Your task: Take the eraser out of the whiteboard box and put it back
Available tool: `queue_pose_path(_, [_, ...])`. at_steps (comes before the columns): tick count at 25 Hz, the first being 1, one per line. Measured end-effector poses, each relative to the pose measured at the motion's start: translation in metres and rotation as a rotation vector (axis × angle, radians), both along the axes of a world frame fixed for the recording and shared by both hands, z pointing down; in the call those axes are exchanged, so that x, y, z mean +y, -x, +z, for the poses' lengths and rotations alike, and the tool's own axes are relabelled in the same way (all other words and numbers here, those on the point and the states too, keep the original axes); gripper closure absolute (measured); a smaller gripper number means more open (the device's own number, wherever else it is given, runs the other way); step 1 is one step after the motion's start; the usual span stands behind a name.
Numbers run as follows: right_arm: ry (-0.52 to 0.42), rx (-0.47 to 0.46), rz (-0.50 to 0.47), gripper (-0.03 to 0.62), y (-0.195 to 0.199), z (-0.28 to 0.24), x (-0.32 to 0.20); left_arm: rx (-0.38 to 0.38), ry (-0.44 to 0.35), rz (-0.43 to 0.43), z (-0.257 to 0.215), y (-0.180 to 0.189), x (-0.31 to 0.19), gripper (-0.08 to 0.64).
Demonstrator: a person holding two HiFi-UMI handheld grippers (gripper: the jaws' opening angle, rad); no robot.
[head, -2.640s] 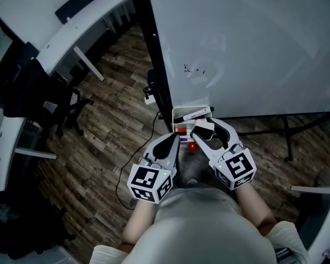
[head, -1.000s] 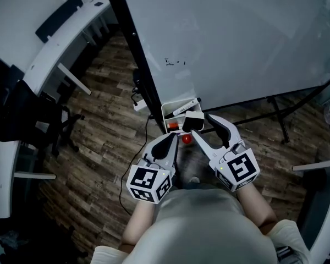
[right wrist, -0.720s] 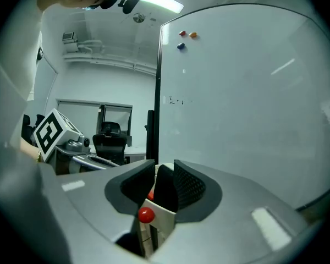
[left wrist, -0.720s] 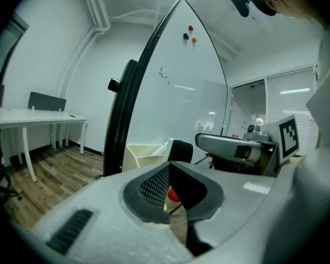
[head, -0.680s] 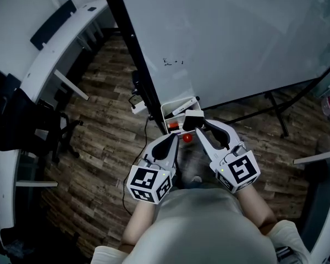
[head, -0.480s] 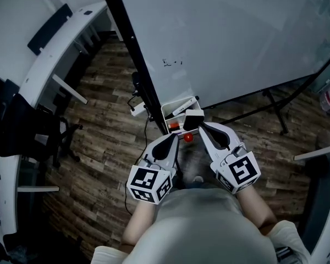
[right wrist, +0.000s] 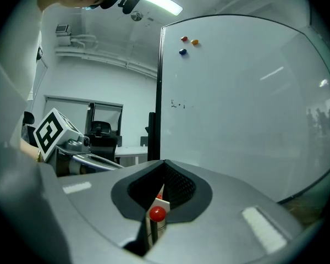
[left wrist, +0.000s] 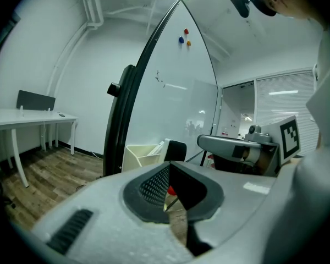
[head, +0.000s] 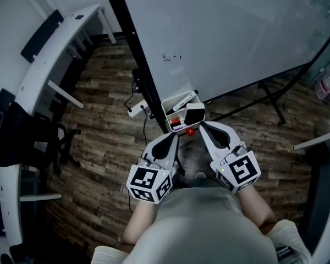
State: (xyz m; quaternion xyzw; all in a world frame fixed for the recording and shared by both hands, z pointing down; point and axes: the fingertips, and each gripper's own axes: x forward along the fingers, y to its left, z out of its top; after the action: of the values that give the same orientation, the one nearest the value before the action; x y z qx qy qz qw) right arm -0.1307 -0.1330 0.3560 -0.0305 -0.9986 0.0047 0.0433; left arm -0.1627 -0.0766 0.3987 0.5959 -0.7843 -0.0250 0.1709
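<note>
Eraser (head: 194,114), black-faced with a pale rim, stands at the near right corner of the whiteboard box (head: 168,108), its top above the box rim. From the left gripper's camera the eraser (left wrist: 176,150) shows upright, just beside the cream box (left wrist: 136,154).

The right gripper (head: 202,125) reaches forward about level from the person's right forearm (head: 259,209), with its marker cube close to the torso. Its arched fingers meet right at the eraser's near edge. They have just been closing and are now clenched together. In its own view the right gripper (right wrist: 164,166) leaves only a thin slit between the pads, with no eraser in it. A white strip and a small red ball (right wrist: 157,214) show through that slit. Whether the tips touch the eraser cannot be told.

The left gripper (head: 175,136) is held alongside, just left of the right one, tipped slightly downward and angled toward the box. Its fingers are clenched on nothing. Both grippers point at the foot of the whiteboard (head: 236,37), above the wooden floor (head: 99,147).
</note>
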Motion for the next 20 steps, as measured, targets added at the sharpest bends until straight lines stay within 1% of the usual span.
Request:
queue_pose_path(11, [-0.013,0.002,0.09,0.587,-0.019,-0.004,0.023,-0.002,-0.006,0.072,-0.002,-0.012,0.022,0.555])
queue_pose_path(17, [-0.018,-0.023,0.142,0.588,-0.03,-0.011,0.037,-0.005,-0.001,0.122,-0.003,-0.02,0.033,0.555])
queue_pose_path(20, [-0.013,-0.006,0.171,0.588,-0.038,-0.008,0.042,-0.005,-0.001,0.146,-0.003,-0.024,0.037,0.555])
